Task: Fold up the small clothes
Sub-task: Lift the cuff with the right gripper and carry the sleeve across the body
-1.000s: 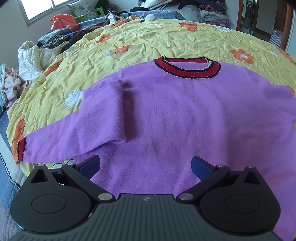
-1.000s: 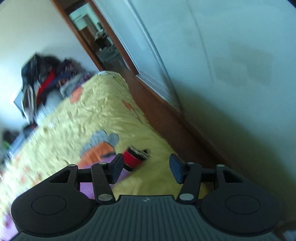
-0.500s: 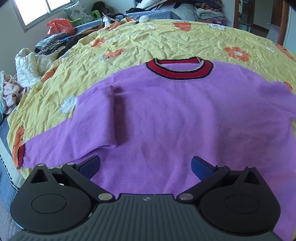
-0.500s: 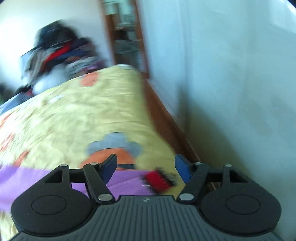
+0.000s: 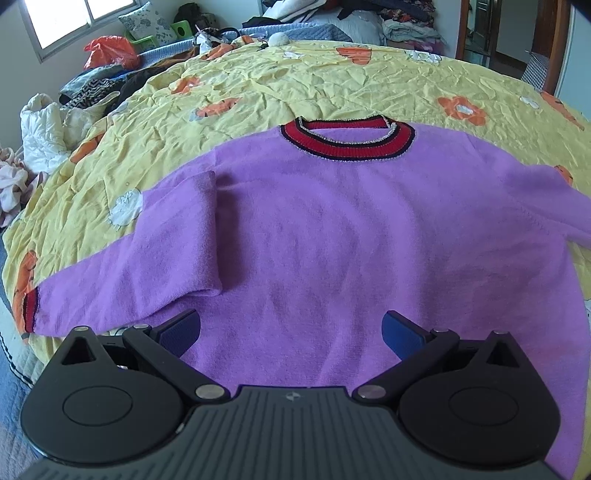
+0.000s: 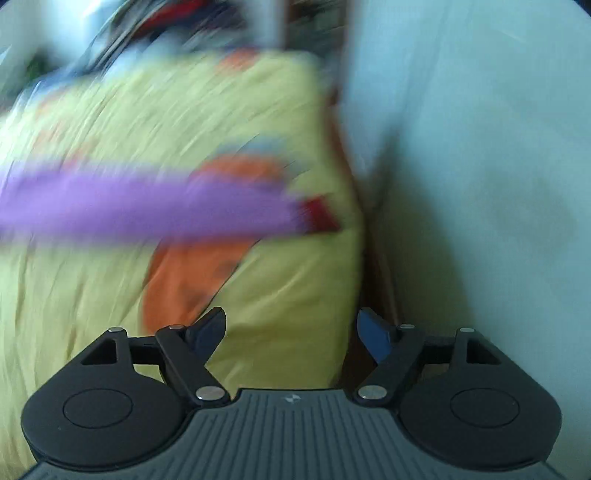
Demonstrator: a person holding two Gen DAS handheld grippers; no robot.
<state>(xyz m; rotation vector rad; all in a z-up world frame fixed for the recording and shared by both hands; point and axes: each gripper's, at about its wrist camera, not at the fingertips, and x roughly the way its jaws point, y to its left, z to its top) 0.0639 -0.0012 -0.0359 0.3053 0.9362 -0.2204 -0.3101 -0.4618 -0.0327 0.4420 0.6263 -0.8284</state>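
Observation:
A purple sweater (image 5: 332, 236) with a red and black collar (image 5: 347, 142) lies flat on the yellow flowered bedspread (image 5: 295, 81). Its left sleeve (image 5: 147, 266) stretches out left, ending in a red cuff (image 5: 30, 308). My left gripper (image 5: 291, 334) is open and empty just above the sweater's lower hem. In the blurred right wrist view, the right sleeve (image 6: 147, 203) with its red cuff (image 6: 321, 214) lies across the bedspread (image 6: 92, 122) near the bed's edge. My right gripper (image 6: 291, 332) is open and empty, short of that cuff.
Piles of clothes (image 5: 48, 122) and a red bag (image 5: 107, 51) lie at the bed's far left. More clothes (image 5: 369, 18) are heaped at the head. A pale wall (image 6: 480, 147) runs close along the bed's right side. A doorway (image 5: 517, 37) stands at the far right.
My left gripper has pulled back slightly, so more of the sweater shows. My right gripper has swung fast to the left, bringing the right sleeve and cuff ahead of it.

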